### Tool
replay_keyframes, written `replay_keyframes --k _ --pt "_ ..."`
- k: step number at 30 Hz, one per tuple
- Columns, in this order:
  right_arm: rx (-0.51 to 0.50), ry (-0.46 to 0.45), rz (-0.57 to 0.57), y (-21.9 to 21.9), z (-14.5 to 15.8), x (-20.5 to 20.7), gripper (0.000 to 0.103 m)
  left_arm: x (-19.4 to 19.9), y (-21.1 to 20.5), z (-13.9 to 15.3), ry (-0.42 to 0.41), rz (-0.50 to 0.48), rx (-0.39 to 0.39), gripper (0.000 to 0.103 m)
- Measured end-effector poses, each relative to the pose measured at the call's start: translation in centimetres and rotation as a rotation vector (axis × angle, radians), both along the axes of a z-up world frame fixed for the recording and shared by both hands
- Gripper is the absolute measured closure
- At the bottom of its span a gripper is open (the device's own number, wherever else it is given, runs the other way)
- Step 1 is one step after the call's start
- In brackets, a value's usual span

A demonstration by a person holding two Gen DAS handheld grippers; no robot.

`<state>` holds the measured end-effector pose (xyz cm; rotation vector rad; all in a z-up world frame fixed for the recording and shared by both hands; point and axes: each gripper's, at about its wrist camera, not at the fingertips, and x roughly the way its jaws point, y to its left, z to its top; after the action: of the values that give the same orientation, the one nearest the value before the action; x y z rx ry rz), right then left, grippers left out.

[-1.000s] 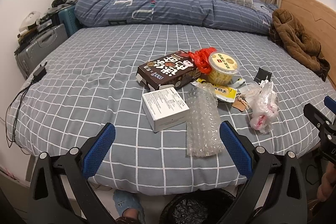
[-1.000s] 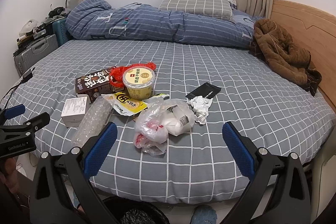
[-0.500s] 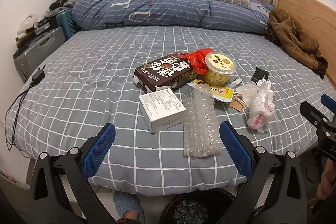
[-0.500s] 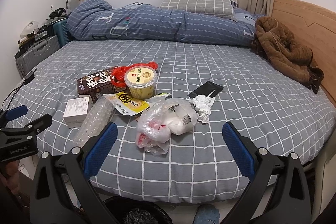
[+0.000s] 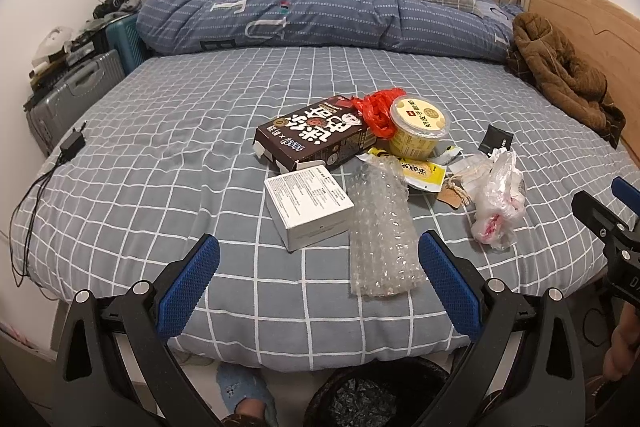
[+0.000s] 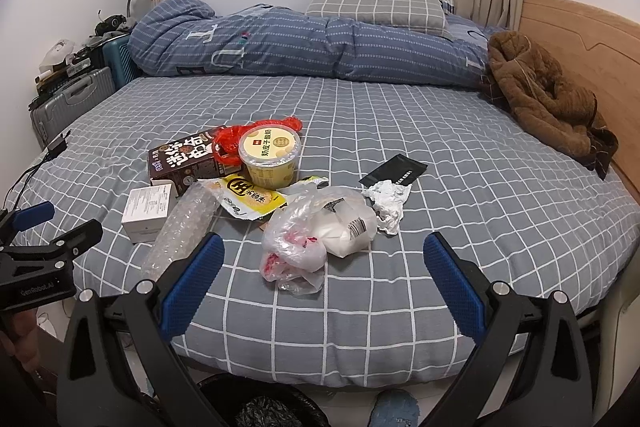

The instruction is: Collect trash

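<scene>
Trash lies in a heap on the grey checked bed (image 5: 160, 167): a brown carton (image 5: 316, 139), a white box (image 5: 308, 203), a bubble-wrap roll (image 5: 382, 235), a yellow cup (image 5: 418, 127) with a red bag (image 5: 378, 111), a yellow wrapper (image 5: 416, 169), a clear plastic bag (image 6: 320, 231), crumpled paper (image 6: 388, 201) and a black sachet (image 6: 394, 171). My left gripper (image 5: 318, 283) hangs open over the bed's near edge, before the white box and bubble wrap. My right gripper (image 6: 324, 287) is open too, just short of the plastic bag. Neither holds anything.
A black-lined bin (image 5: 372, 399) stands on the floor under the grippers, beside slippered feet (image 5: 246, 399). A folded blue duvet (image 5: 320, 19) and pillow (image 6: 376, 7) fill the far side, a brown coat (image 6: 548, 99) the right. Suitcases (image 5: 72, 95) and a charger cable (image 5: 48, 179) sit left.
Both grippers have risen and tilted slightly, so the trash heap sits a little lower and nearer in each view. Nothing on the bed has moved.
</scene>
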<state>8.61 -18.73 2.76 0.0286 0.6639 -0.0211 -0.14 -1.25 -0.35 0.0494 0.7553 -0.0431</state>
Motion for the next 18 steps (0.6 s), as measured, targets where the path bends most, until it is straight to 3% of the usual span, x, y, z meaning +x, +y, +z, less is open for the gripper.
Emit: replay_keyframes --k 5,7,13,18 --pt "-0.026 -0.006 -0.012 -0.9 -1.0 1.0 0.007 0.7 -0.3 -0.7 0.017 -0.006 -0.004 0.006" --pt "-0.032 0.037 -0.044 -2.2 -2.2 2.4 0.009 1.4 -0.9 -1.5 0.034 -0.015 0.004 0.006" --pt "-0.049 0.036 -0.115 -5.8 -3.0 5.4 0.010 3.5 -2.6 -3.5 0.086 -0.037 -0.003 0.006" --pt "-0.054 0.090 -0.157 -8.7 -5.3 8.6 0.010 5.5 -4.3 -5.6 0.142 -0.047 -0.013 0.006"
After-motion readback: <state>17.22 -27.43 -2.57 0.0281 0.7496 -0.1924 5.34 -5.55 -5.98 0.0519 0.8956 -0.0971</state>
